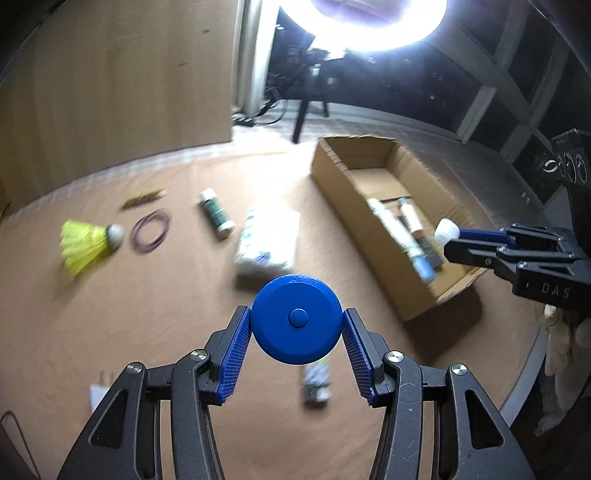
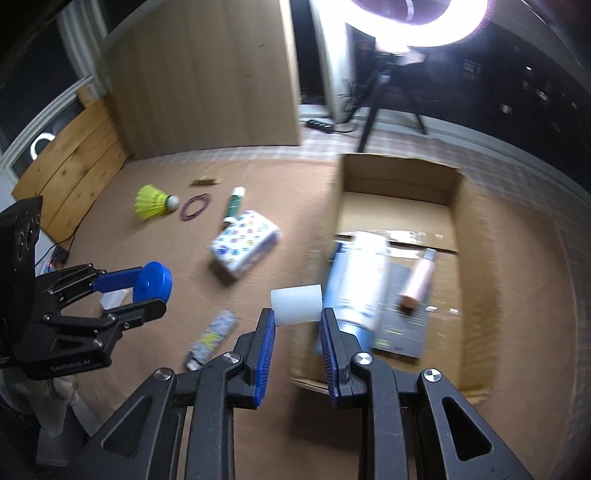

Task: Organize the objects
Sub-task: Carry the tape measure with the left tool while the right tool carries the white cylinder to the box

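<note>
My left gripper (image 1: 296, 321) is shut on a round blue disc (image 1: 296, 318) with a centre button, held above the brown table; it also shows in the right wrist view (image 2: 152, 283). My right gripper (image 2: 297, 314) is shut on a small white block (image 2: 295, 305), held near the front left corner of an open cardboard box (image 2: 476, 258); the block also shows in the left wrist view (image 1: 446, 230). The box holds a silver-blue tube (image 2: 354, 284), a pink tube (image 2: 417, 284) and a dark flat pack (image 2: 402, 332).
On the table lie a yellow shuttlecock (image 1: 88, 245), rubber bands (image 1: 150, 234), a green-white tube (image 1: 217, 218), a patterned tissue pack (image 1: 267, 242), a small printed packet (image 1: 316, 382) and a white item (image 1: 96, 397). A ring lamp on a tripod (image 1: 376, 22) stands behind.
</note>
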A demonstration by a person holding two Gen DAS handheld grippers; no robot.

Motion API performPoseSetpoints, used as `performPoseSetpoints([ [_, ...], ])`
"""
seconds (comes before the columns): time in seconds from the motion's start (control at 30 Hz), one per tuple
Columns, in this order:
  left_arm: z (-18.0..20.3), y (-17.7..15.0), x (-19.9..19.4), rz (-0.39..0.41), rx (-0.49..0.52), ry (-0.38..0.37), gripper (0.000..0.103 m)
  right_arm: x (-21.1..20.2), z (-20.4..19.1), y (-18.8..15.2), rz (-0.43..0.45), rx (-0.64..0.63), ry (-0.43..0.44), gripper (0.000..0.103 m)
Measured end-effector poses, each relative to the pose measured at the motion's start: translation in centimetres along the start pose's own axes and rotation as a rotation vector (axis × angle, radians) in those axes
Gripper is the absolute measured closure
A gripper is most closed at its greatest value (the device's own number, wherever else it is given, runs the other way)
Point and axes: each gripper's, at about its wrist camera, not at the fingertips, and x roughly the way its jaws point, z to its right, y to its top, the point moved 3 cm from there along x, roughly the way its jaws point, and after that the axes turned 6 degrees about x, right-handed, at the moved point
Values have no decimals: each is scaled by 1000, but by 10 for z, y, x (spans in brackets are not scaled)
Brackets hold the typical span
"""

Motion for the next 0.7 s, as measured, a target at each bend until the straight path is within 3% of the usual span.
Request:
performPoseSetpoints([
  [0.27, 53, 42, 25, 15, 74, -48, 49, -12, 53, -7, 17, 70, -42, 81],
  [0.7, 110, 88, 82, -15, 136, -73, 49, -8, 96, -11, 8, 113, -53, 81],
])
